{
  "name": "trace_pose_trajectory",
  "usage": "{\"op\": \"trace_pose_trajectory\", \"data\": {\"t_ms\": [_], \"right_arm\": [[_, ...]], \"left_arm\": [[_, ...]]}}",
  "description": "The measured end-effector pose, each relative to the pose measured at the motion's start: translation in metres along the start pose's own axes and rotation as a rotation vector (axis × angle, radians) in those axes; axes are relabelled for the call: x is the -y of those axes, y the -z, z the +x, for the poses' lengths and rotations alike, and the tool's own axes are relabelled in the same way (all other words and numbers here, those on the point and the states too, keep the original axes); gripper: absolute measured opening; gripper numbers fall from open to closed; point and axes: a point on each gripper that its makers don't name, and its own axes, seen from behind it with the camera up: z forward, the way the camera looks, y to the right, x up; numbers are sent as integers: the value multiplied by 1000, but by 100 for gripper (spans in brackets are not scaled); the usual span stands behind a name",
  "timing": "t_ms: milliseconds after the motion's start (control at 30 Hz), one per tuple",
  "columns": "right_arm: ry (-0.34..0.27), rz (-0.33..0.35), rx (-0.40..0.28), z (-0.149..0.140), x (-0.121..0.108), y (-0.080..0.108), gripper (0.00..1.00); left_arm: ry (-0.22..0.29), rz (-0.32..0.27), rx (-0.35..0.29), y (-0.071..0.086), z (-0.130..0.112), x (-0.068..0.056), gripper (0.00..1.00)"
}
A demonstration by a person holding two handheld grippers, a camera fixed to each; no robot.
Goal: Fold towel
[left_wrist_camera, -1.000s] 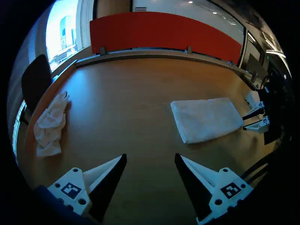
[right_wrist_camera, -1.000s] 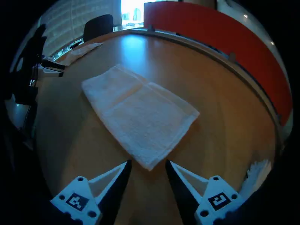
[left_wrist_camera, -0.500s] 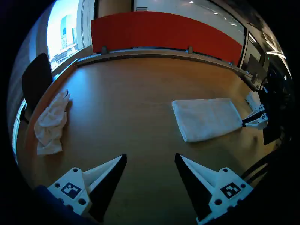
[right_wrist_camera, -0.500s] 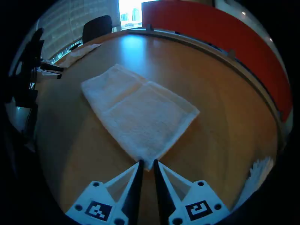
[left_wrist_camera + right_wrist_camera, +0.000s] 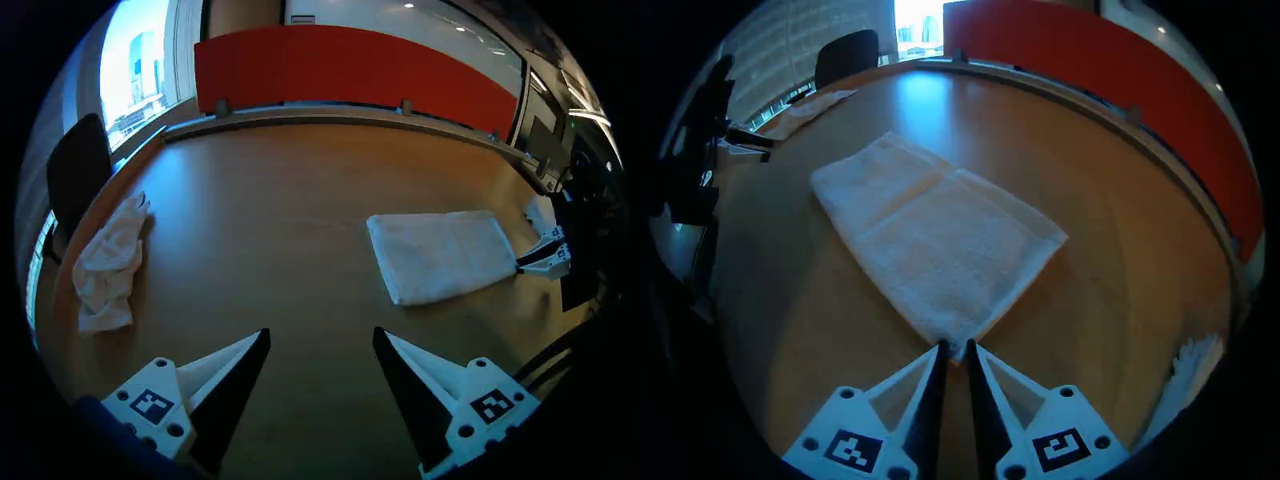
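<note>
In the left gripper view, the left gripper [image 5: 320, 334] sits low in the foreground with its two black-edged white fingers spread wide and nothing between them. It hovers over a bare part of the broad brown wooden table [image 5: 272, 216]. The white terry towel [image 5: 440, 254], folded into a flat rectangle, lies on the table ahead and to the right. At its far right corner is the right gripper [image 5: 522, 264], with its fingers drawn close together at the cloth's edge. A crumpled white cloth [image 5: 108, 268] lies near the table's left rim, well apart from the towel, with a black office chair [image 5: 76, 172] behind it. A long red partition panel [image 5: 352, 68] runs along the far side. In the right gripper view, the right gripper [image 5: 956, 346] has its fingers pressed nearly together, pinching the towel's near corner. The rest of the towel [image 5: 936, 236] lies flat on the table [image 5: 1120, 264], stretching away up and to the left. The left gripper [image 5: 766, 149] shows small at the left edge, near the crumpled cloth [image 5: 808, 108].
</note>
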Motion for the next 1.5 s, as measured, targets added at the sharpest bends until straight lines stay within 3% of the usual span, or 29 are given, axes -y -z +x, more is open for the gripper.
{"op": "trace_pose_trajectory", "data": {"t_ms": [200, 667, 1500], "right_arm": [[-3, 7, -8, 5, 3, 2, 5], [7, -21, -98, 39, 1, 24, 4], [141, -17, -227, 137, 14, 57, 4]], "left_arm": [[-1, -3, -4, 1, 2, -1, 95], [6, -2, -8, 4, 2, 2, 95], [13, -2, -14, 10, 3, 4, 95]]}}
